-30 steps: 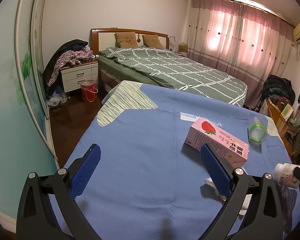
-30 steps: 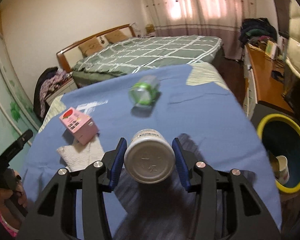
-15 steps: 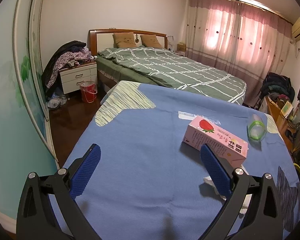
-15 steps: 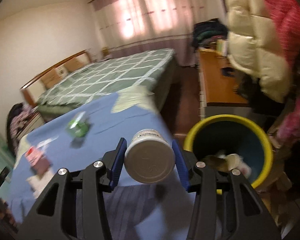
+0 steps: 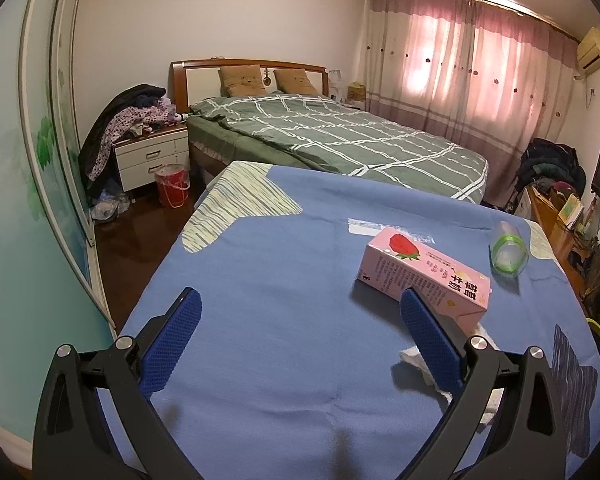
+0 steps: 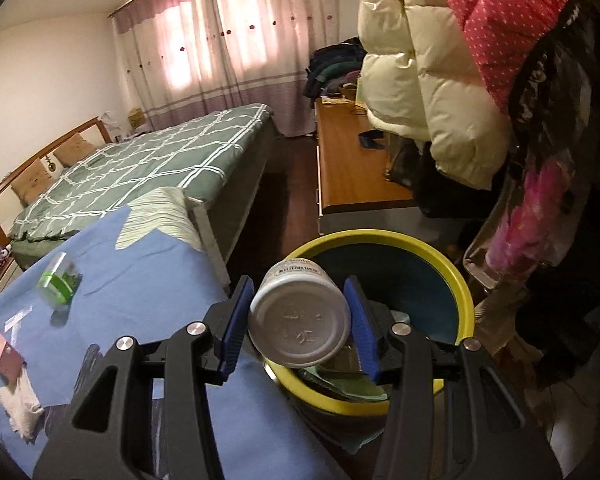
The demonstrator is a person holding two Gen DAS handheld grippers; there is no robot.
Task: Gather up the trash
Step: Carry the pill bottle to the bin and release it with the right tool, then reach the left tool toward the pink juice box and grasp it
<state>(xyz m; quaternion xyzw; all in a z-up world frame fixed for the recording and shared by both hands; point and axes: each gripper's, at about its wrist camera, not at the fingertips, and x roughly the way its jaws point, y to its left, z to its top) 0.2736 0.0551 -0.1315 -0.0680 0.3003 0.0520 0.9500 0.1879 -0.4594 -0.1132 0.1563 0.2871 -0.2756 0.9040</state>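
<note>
**Bottle held at the bin's near rim: a release could miss**

Bedroom clutter surrounds a blue blanket (image 5: 260,312) on which several pieces of trash are still spread. At the far left of the work, the left gripper (image 5: 300,332) is seen with its jaws spread wide and nothing between them, hovering over bare blanket. In the left wrist view, a pink strawberry carton (image 5: 424,272) lies at about two o'clock from that gripper, with its near corner partly hidden behind the right-hand pad. A crumpled tissue (image 5: 416,360) is tucked just below the carton, at roughly three o'clock. A clear cup with a green band (image 5: 508,248) lies on its side farther out, near the blanket's far right edge.

Further right, a white bottle (image 6: 300,320) is clamped between the pads of the right gripper (image 6: 300,322), base toward the camera. A yellow-rimmed bin (image 6: 456,280) stands beside the blanket, and the bottle is seen above its near rim, at about nine o'clock on the rim's circle, rather than over the centre.

A drop from this spot could be judged risky: the bottle might strike the rim and be deflected onto the floor or back onto the blanket. Being round, it would probably roll away. Hanging jackets (image 6: 440,80) at one o'clock from the bin could be brushed if the gripper is carried too far.
</note>
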